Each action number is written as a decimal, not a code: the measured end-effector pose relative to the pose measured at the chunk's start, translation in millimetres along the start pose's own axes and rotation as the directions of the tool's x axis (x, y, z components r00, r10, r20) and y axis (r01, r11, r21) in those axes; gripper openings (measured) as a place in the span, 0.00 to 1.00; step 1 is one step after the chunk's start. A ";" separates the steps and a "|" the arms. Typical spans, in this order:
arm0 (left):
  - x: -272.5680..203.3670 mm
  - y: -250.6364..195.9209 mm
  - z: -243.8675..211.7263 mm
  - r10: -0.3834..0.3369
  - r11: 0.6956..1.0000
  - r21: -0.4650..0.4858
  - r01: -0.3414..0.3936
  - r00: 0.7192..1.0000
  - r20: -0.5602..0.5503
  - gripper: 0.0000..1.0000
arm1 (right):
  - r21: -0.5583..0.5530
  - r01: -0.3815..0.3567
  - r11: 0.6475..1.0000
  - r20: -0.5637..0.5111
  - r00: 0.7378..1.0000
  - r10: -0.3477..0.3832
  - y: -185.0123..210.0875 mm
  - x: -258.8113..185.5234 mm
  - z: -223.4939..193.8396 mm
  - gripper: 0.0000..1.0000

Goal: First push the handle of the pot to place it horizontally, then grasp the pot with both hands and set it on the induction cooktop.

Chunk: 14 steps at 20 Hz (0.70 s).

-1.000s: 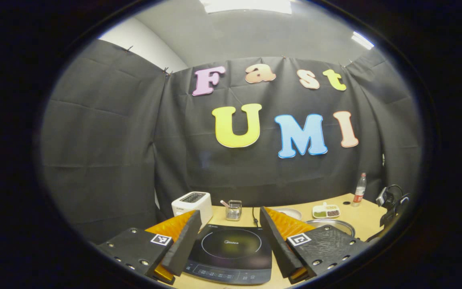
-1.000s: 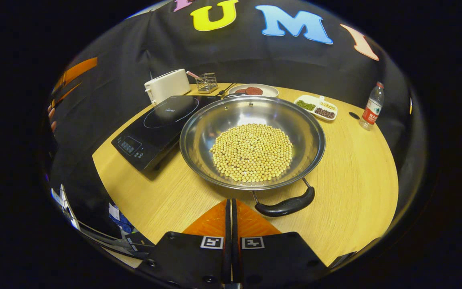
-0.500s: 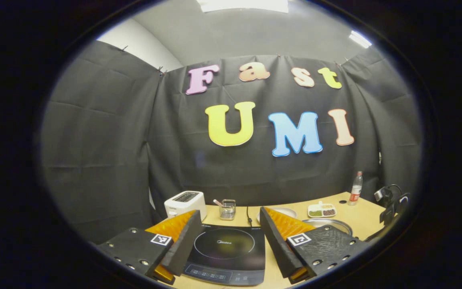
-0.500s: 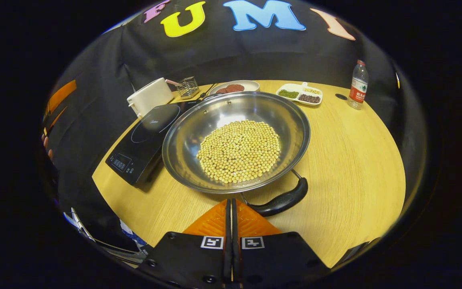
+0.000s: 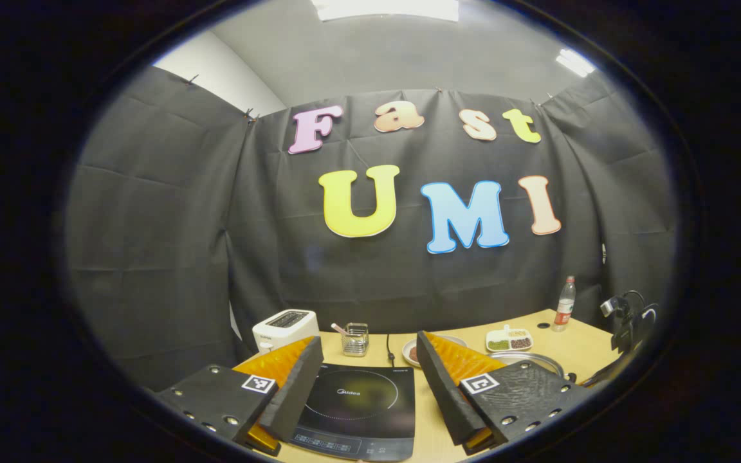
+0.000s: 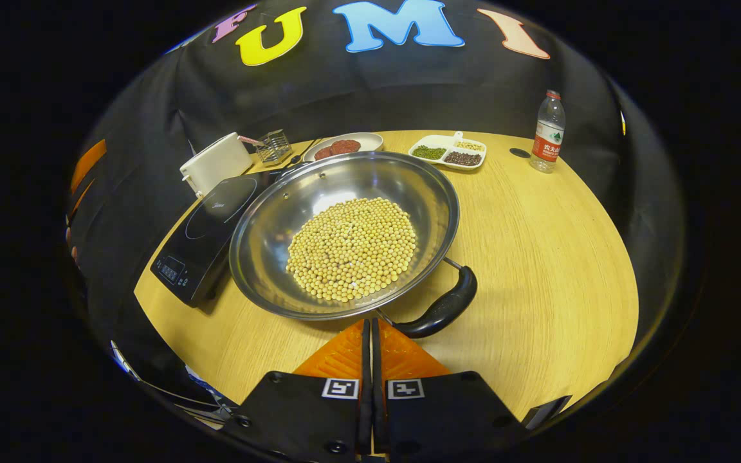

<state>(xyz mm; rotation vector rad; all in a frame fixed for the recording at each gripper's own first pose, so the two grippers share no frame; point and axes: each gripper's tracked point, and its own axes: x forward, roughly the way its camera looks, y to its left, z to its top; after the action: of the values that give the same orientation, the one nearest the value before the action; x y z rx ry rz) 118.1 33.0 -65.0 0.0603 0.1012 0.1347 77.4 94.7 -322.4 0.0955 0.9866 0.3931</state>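
A: Beside the induction cooktop [image 6: 206,226], on its right, the pot [image 6: 345,235] of beans sits on the table [image 6: 538,257]. Handle [image 6: 441,308] is angled, push step unfinished by the look of it.

B: Grippers?

A: Right gripper [image 6: 370,334] fingers together, tips at the handle. Left gripper [image 5: 365,370] fingers apart above the cooktop, holding nothing. Two-handed lift remains.

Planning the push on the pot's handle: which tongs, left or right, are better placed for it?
Right. The right tongs, closed, sit just before the black curved handle of the steel pot of yellow beans. The left tongs are open over the black induction cooktop, farther off.
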 end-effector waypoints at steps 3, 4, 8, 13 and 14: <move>3.0 -1.8 0.3 0.004 1.000 0.003 -0.004 1.000 0.003 0.87 | 0.011 0.017 1.000 0.003 1.000 -0.017 -13.2 2.7 3.0 0.02; 4.5 -2.6 0.7 0.004 1.000 0.005 -0.004 1.000 0.003 0.87 | 0.014 0.023 1.000 0.005 1.000 -0.024 -18.9 3.7 4.9 0.02; 6.5 -9.3 2.6 0.002 1.000 0.019 -0.002 1.000 0.006 0.87 | 0.040 0.058 0.997 0.003 0.998 -0.059 -42.7 6.3 8.9 0.00; 11.5 -18.9 -3.9 0.004 1.000 0.024 -0.004 1.000 -0.010 0.87 | 0.072 0.071 0.995 0.007 0.997 -0.072 -59.1 9.9 15.8 0.02; 12.4 -20.9 -4.3 0.004 1.000 0.026 -0.004 1.000 -0.011 0.87 | 0.072 0.072 0.995 0.008 0.997 -0.072 -61.4 11.0 17.9 0.02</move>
<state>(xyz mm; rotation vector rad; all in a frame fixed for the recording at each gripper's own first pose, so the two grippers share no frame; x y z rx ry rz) 132.6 14.2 -71.9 0.0861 0.1141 0.1380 114.7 43.6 -336.9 0.1259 0.9912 0.2911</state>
